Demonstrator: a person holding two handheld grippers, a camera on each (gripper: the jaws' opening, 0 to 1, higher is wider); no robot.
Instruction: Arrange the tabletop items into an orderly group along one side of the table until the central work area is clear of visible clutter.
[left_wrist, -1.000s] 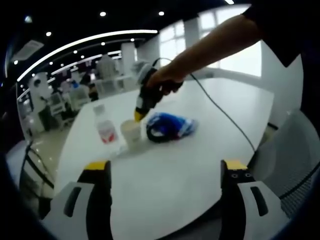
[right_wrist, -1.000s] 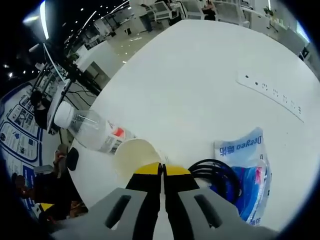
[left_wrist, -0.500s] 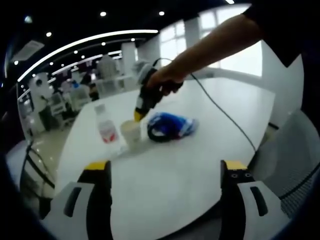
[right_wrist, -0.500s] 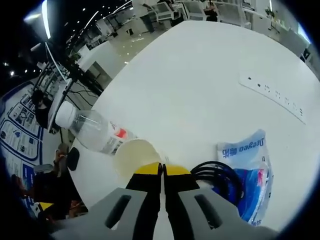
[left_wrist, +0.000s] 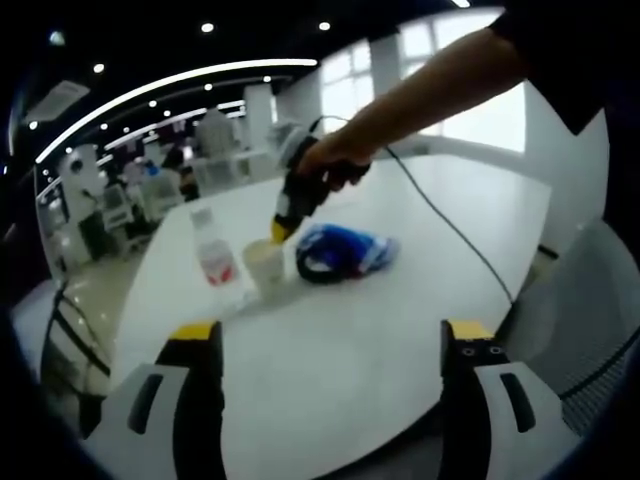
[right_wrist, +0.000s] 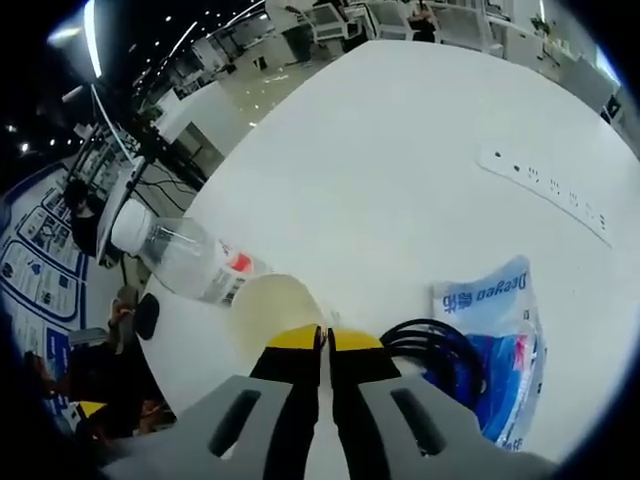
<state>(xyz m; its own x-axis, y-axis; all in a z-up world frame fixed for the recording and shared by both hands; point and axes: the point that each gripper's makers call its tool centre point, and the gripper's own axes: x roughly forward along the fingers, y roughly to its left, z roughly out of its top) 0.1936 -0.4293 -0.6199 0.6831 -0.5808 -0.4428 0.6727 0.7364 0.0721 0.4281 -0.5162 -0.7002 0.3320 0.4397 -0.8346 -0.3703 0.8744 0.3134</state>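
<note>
right tool (right_wrist: 322, 340): jaws pressed together, apparently pinching the paper cup (right_wrist: 272, 312) rim
left tool (left_wrist: 330, 350): spread wide, holding nothing
step: slide cup gently; thin rim can crush or tip
cluster: bottle (right_wrist: 185, 258), blue bag (right_wrist: 497, 345), black cable (right_wrist: 436, 352) near the cup
counter (right_wrist: 400, 150): white, glossy
room: open office, ceiling lights

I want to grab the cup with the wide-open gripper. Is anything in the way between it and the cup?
Nothing on the table blocks it: only bare white table lies between the left gripper and the paper cup. But the right gripper, jaws together, sits right at the cup's rim.
</note>
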